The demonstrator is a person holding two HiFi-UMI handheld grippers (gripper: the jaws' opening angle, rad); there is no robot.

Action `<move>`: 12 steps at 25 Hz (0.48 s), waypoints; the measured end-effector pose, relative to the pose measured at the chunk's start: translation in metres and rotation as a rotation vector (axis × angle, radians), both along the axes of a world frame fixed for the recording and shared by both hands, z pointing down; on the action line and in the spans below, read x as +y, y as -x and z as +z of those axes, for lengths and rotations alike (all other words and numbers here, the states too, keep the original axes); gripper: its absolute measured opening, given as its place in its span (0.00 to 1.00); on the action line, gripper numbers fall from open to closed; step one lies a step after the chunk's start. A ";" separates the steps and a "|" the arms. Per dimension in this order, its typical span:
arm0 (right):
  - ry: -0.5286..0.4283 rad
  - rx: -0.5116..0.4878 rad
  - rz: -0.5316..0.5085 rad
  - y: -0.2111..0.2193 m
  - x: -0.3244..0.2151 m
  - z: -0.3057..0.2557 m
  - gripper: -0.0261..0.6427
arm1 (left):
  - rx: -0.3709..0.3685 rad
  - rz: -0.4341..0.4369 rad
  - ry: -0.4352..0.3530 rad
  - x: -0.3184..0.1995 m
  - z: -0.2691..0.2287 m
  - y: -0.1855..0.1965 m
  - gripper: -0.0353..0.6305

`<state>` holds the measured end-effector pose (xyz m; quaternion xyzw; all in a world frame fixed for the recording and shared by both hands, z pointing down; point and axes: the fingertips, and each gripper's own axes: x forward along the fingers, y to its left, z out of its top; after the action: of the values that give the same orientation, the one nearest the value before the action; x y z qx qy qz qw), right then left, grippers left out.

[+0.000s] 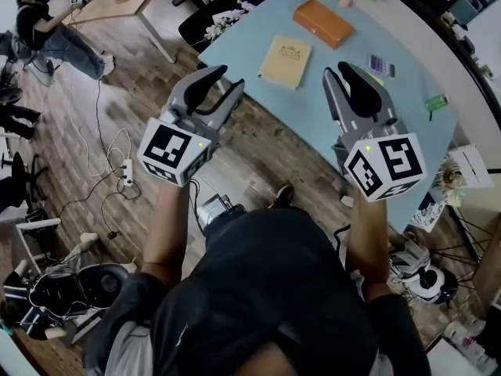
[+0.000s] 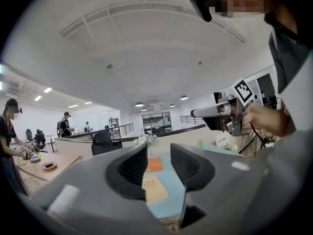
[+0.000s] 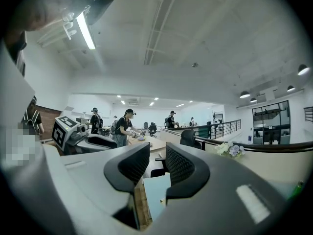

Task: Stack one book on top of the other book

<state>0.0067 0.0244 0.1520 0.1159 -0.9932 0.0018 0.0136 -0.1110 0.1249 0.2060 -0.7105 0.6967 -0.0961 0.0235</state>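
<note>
Two flat rectangular books, one orange book (image 1: 323, 22) and one tan book (image 1: 286, 61), lie apart on a smooth pale-blue worktop (image 1: 258, 22), while the grey left hand-held gripper (image 1: 227, 78) and right hand-held gripper (image 1: 339, 70) hover near its edge, jaws apart and empty; the left gripper view shows both books beyond its jaws, the right gripper view chiefly a worktop corner.

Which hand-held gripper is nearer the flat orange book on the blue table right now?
Right. In the head view the right hand-held gripper sits just below-right of the flat orange book; the left hand-held gripper is farther off, down-left, past the tan rectangular book.
</note>
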 end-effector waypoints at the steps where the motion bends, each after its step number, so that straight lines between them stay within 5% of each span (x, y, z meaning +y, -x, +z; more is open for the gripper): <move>1: 0.002 -0.004 -0.010 -0.001 -0.005 0.001 0.16 | -0.003 -0.009 0.004 -0.004 0.001 -0.002 0.33; 12: 0.028 -0.013 -0.030 -0.015 -0.053 0.009 0.16 | -0.016 -0.033 0.026 -0.042 0.005 -0.016 0.33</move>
<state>0.0214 -0.0281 0.1608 0.1006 -0.9948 0.0161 0.0087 -0.0946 0.0826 0.2110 -0.6983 0.7069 -0.1111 0.0183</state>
